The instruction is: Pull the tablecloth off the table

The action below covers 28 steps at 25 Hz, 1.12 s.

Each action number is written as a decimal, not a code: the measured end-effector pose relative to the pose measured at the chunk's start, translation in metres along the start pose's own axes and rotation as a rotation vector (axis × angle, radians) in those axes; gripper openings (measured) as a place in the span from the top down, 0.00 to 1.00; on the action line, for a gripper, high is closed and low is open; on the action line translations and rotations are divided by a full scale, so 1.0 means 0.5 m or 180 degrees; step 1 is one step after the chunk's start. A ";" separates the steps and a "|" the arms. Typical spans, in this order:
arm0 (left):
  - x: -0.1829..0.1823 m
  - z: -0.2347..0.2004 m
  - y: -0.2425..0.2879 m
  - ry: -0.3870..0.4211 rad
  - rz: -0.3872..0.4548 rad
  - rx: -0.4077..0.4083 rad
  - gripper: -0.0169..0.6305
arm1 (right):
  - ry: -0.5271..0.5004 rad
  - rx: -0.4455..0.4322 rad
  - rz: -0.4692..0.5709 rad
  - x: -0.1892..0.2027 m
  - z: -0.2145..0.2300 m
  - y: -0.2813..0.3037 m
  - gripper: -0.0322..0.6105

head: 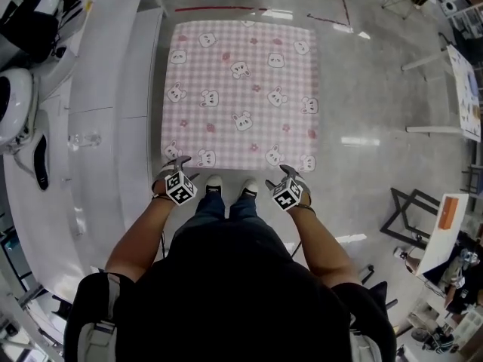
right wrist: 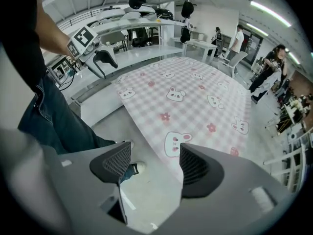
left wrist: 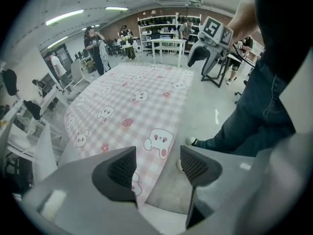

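The cloth [head: 240, 89] covers the tabletop, its near edge by the shoes [head: 214, 181]. Left tongs [head: 178, 164] and right tongs [head: 287, 172] gape empty above its near corners. Best to pinch both corners evenly, then draw nearward together. Gripper views show the hanging hem; the head view shows the cloth whole.

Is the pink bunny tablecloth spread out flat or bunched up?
Spread flat. The tablecloth lies smooth, its checks and bunnies undistorted, with no folds and all four edges roughly straight.

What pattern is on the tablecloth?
The tablecloth is pink-and-white check, dotted with cartoon bunnies, bears and small red flowers. It shows clearest in the head view.
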<state>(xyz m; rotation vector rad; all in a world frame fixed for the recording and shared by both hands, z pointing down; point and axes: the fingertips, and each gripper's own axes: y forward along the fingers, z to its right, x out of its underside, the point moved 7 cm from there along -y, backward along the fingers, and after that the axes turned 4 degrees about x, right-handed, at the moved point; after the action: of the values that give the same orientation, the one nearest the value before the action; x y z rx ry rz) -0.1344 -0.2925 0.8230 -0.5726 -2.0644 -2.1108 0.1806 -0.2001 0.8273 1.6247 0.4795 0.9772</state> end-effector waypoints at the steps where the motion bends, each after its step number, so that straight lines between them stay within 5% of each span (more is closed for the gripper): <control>1: 0.005 0.001 0.009 0.0030 -0.0034 -0.0014 0.54 | -0.0022 0.0001 -0.0032 0.003 0.000 0.008 0.43; 13: 0.032 -0.003 0.124 0.0245 -0.0313 -0.0125 0.47 | -0.0688 0.0100 -0.0349 0.018 -0.010 0.098 0.42; 28: 0.052 -0.002 0.227 0.0695 -0.0494 -0.0360 0.38 | -0.1156 0.0595 -0.0806 0.064 0.013 0.213 0.32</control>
<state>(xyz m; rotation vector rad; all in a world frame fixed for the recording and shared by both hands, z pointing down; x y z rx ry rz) -0.1182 -0.2952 0.9383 -0.1878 -1.9357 -2.2704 0.1847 -0.2114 0.9383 1.8090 0.5208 0.4456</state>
